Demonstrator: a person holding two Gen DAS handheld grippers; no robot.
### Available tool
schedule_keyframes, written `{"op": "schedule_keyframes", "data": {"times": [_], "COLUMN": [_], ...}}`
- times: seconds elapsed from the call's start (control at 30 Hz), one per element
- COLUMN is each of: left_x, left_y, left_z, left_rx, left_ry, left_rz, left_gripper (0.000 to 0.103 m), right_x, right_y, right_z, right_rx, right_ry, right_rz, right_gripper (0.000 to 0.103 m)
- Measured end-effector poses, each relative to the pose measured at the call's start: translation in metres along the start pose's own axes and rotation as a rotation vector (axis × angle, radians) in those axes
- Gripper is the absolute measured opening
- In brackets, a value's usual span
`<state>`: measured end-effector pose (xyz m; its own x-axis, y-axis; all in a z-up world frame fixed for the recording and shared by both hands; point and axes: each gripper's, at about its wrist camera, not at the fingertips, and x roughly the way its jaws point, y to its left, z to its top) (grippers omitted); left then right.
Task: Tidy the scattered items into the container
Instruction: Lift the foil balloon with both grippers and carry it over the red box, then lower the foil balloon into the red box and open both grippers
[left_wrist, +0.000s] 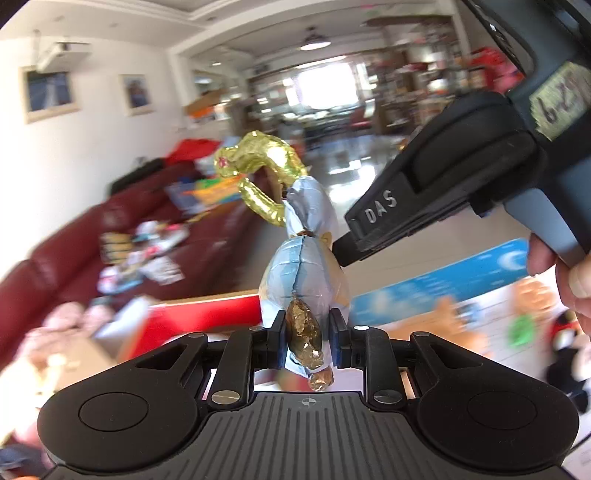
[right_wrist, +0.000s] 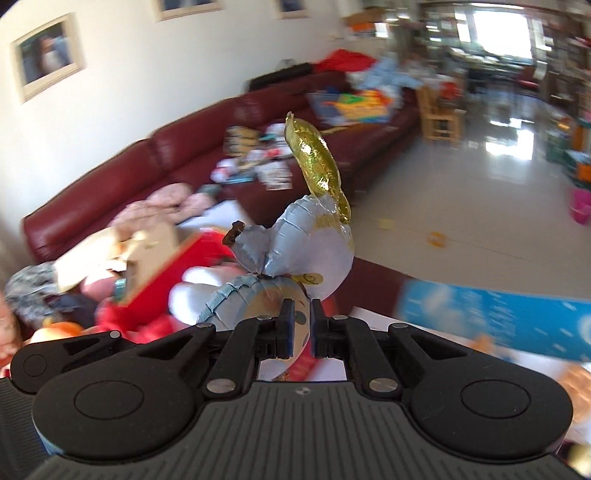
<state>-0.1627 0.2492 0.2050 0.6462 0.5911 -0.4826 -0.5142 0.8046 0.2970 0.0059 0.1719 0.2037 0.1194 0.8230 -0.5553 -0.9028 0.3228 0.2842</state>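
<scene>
A light-blue and gold foil balloon (left_wrist: 306, 273) hangs in the air between both grippers. My left gripper (left_wrist: 308, 325) is shut on its crumpled gold lower end, and its gold curled part rises above. My right gripper (left_wrist: 341, 254), held by a hand (left_wrist: 569, 273), comes in from the upper right and pinches the balloon's side. In the right wrist view my right gripper (right_wrist: 303, 310) is shut on the balloon (right_wrist: 310, 251) at its printed blue edge. A red cardboard box (left_wrist: 207, 314) with open flaps, the container (right_wrist: 159, 266), lies below and to the left.
A dark red sofa (right_wrist: 129, 166) strewn with toys and papers runs along the white wall. A long blue box (right_wrist: 498, 317) lies at the right. Plush toys (left_wrist: 569, 354) sit at the lower right. A wooden chair (right_wrist: 439, 110) stands on the shiny floor (right_wrist: 480, 192).
</scene>
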Motion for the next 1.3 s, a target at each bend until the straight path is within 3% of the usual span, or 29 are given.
{"op": "schedule_keyframes", "data": {"times": [0.23, 0.4, 0.57, 0.63, 0.67, 0.73, 0.83, 0.93, 1.0, 1.3], "left_x": [0.025, 0.057, 0.073, 0.073, 0.073, 0.069, 0.062, 0.043, 0.031, 0.018], "left_y": [0.085, 0.134, 0.154, 0.160, 0.159, 0.149, 0.134, 0.123, 0.119, 0.122], "left_z": [-0.006, -0.020, -0.040, -0.049, -0.054, -0.056, -0.055, -0.054, -0.054, -0.055], "left_rx": [0.022, 0.017, -0.016, -0.027, -0.030, -0.034, -0.016, 0.000, -0.002, -0.036], "left_ry": [0.147, 0.263, 0.314, 0.324, 0.325, 0.297, 0.241, 0.183, 0.158, 0.112], "left_rz": [0.181, 0.235, 0.222, 0.187, 0.174, 0.161, 0.140, 0.114, 0.092, 0.039], "left_gripper": [0.019, 0.019, 0.024, 0.035, 0.051, 0.068, 0.082, 0.086, 0.089, 0.089], "right_x": [0.084, 0.140, 0.177, 0.183, 0.188, 0.187, 0.176, 0.158, 0.149, 0.128], "right_y": [0.083, 0.105, 0.108, 0.111, 0.116, 0.117, 0.113, 0.109, 0.104, 0.098], "right_z": [0.024, 0.018, 0.007, 0.005, 0.005, 0.003, 0.005, 0.013, 0.018, 0.015], "right_rx": [-0.043, -0.024, 0.010, -0.016, -0.037, -0.068, -0.059, -0.085, -0.080, -0.108], "right_ry": [0.069, 0.149, 0.215, 0.214, 0.212, 0.201, 0.195, 0.141, 0.120, 0.110], "right_rz": [0.139, 0.131, 0.069, 0.038, 0.026, 0.023, 0.077, 0.090, 0.104, 0.098], "right_gripper": [0.010, 0.011, 0.010, 0.010, 0.010, 0.010, 0.010, 0.023, 0.039, 0.050]}}
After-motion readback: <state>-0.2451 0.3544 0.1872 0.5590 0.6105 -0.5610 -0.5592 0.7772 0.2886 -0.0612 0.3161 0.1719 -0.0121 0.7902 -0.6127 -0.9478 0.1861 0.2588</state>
